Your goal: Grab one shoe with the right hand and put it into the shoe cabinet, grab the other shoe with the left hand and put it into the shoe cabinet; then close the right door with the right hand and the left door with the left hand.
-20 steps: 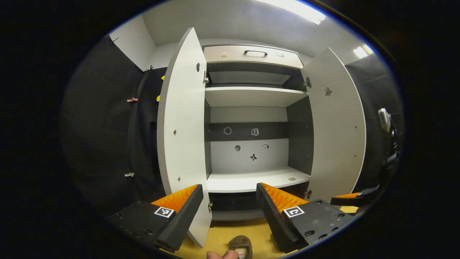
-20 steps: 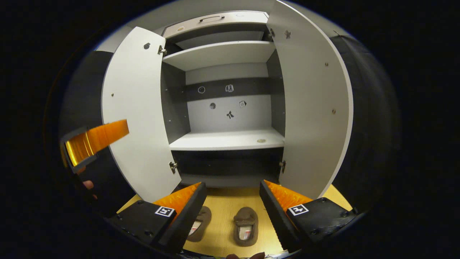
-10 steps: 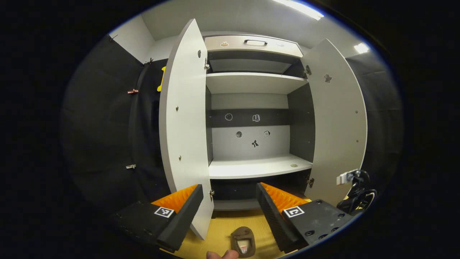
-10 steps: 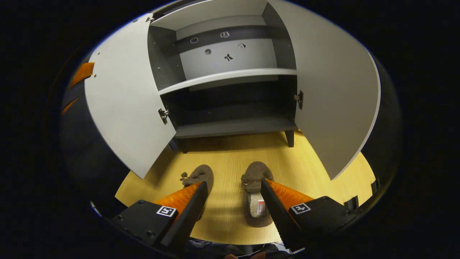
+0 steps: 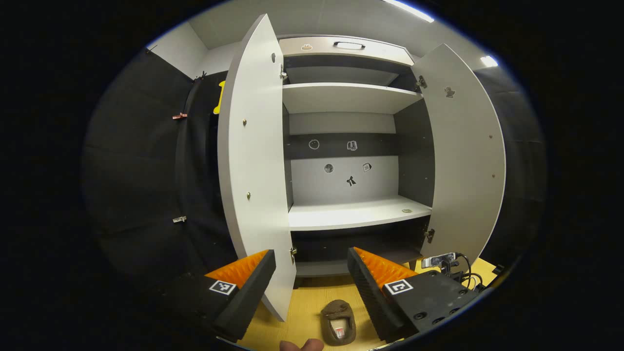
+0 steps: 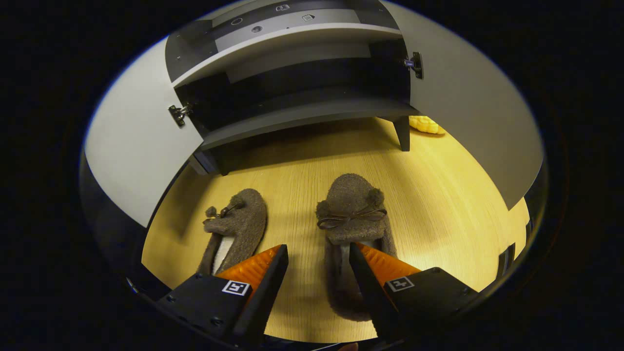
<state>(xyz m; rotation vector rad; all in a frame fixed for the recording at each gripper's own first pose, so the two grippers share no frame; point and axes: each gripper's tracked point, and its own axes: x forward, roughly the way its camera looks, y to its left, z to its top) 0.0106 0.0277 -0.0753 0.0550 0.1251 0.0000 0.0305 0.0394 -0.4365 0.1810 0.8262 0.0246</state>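
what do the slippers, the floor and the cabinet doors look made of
Slippers: soft brown fleece or plush, judging by the fuzzy nap, with a thin bow. Floor: pale wood or wood-look laminate; fine straight grain lines, low sheen. Cabinet doors: probably laminated board, smooth matte light grey with small metal fittings.

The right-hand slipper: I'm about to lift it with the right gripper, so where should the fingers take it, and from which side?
Likely the side wall of the right-hand slipper by its open heel, from above: toe and bow point at the cabinet, and the open right gripper hovers there.
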